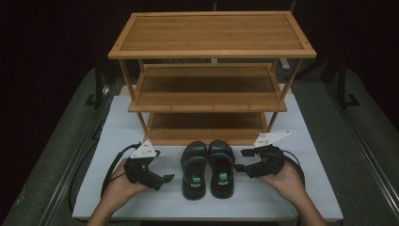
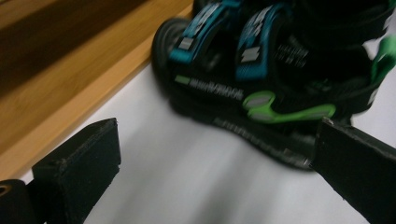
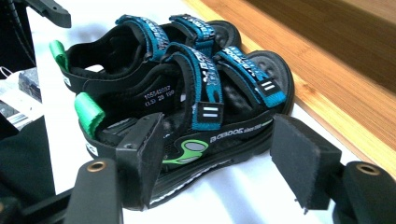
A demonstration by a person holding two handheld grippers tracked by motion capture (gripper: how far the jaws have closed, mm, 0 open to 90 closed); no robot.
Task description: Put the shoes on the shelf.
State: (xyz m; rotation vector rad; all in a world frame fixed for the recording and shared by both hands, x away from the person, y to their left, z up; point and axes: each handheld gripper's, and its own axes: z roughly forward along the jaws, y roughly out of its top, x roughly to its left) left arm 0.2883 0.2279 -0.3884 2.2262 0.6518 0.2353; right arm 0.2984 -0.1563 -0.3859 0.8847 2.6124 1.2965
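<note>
Two black sandals with blue straps and green heel tabs stand side by side on the white board, toes toward the shelf: the left sandal [image 1: 194, 169] and the right sandal [image 1: 221, 167]. My left gripper [image 1: 162, 167] lies left of the pair, open and pointing at it; in the left gripper view its jaws stand wide apart in front of the blurred left sandal [image 2: 233, 88]. My right gripper [image 1: 242, 160] is open just right of the pair. In the right gripper view its jaws flank the side of the right sandal [image 3: 201, 116], with the left sandal [image 3: 140, 42] behind it.
A three-tier bamboo shelf [image 1: 211, 33] stands at the back of the white board [image 1: 282, 197], all tiers bare. Its lowest board [image 3: 336, 84] runs right behind the sandals' toes. Dark floor and metal rails surround the board.
</note>
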